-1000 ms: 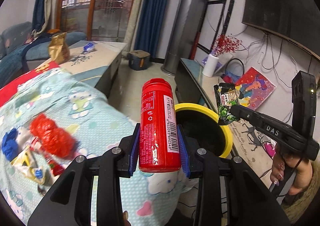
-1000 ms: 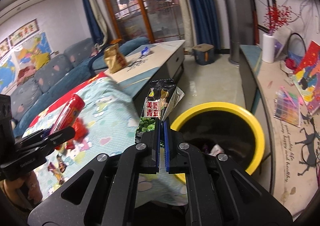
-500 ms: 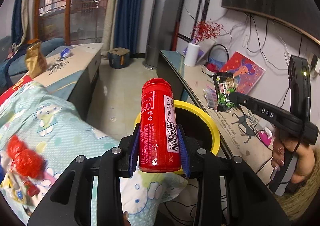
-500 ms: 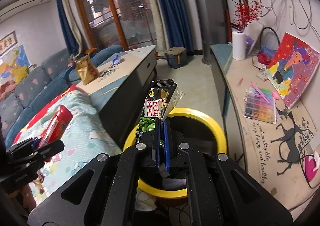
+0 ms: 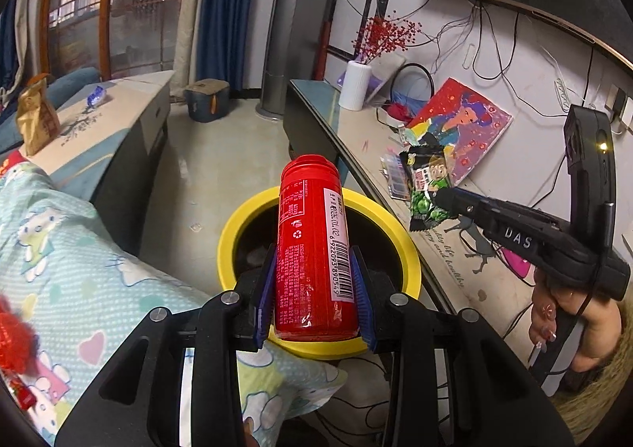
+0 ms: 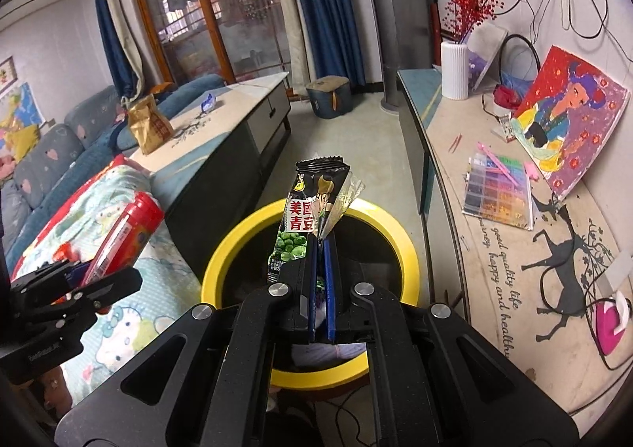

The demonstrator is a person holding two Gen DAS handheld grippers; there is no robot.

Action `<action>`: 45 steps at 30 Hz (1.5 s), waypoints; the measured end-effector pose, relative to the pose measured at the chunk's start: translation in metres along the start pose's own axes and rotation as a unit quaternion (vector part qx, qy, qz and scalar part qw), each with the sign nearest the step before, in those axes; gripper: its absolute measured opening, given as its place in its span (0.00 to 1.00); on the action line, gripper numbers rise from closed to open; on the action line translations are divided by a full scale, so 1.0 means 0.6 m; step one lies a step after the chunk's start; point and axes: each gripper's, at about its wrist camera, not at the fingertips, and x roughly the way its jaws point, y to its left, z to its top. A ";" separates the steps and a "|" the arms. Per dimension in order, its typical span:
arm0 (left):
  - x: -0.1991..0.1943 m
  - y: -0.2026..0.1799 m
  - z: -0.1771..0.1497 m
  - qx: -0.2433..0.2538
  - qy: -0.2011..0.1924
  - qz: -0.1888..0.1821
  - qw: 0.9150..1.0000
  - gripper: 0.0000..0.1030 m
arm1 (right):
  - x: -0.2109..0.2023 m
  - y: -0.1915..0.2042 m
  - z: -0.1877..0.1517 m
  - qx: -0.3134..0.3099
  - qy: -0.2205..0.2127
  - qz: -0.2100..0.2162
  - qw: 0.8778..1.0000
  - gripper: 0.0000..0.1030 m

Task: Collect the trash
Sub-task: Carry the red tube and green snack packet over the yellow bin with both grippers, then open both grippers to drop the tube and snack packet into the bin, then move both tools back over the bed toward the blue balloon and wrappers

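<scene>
My left gripper (image 5: pixel 314 285) is shut on a red plastic bottle (image 5: pixel 312 245), held upright just over the near rim of a yellow-rimmed black bin (image 5: pixel 399 233). My right gripper (image 6: pixel 318 269) is shut on a black and green snack wrapper (image 6: pixel 312 217), held over the same bin (image 6: pixel 399 249). In the left wrist view the right gripper (image 5: pixel 439 196) with the wrapper (image 5: pixel 427 186) hangs at the bin's right side. In the right wrist view the left gripper (image 6: pixel 91 281) with the bottle (image 6: pixel 126 229) is at the bin's left. Some trash lies inside the bin.
A bed with a cartoon-print cover (image 5: pixel 59 249) lies left of the bin, with red wrappers (image 5: pixel 14 336) on it. A low side shelf (image 6: pixel 514 249) with a painting, paint set and vase runs along the right. A coffee table (image 6: pixel 221 130) holds a brown bag.
Both grippers have moved towards the bin and now hold their items over it. The bed's trash has slid out to the left edge of the view.
</scene>
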 end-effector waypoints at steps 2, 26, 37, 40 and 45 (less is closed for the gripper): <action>0.013 0.000 -0.002 0.000 0.004 -0.004 1.000 0.32 | 0.007 -0.003 -0.004 -0.002 0.005 -0.001 1.000 0.02; 0.131 0.011 0.020 0.007 0.036 0.003 0.999 0.61 | 0.076 -0.044 -0.047 0.036 0.064 -0.008 0.997 0.25; 0.034 0.051 0.013 -0.043 -0.001 0.062 0.997 0.94 | 0.043 -0.018 -0.024 0.025 0.028 -0.005 0.999 0.50; 0.009 0.063 0.010 -0.051 -0.010 0.072 0.996 0.94 | 0.029 -0.006 -0.017 0.020 0.013 0.000 1.000 0.57; -0.033 0.080 0.001 -0.062 -0.023 0.096 0.993 0.94 | 0.011 0.018 -0.007 0.006 -0.002 0.010 1.000 0.61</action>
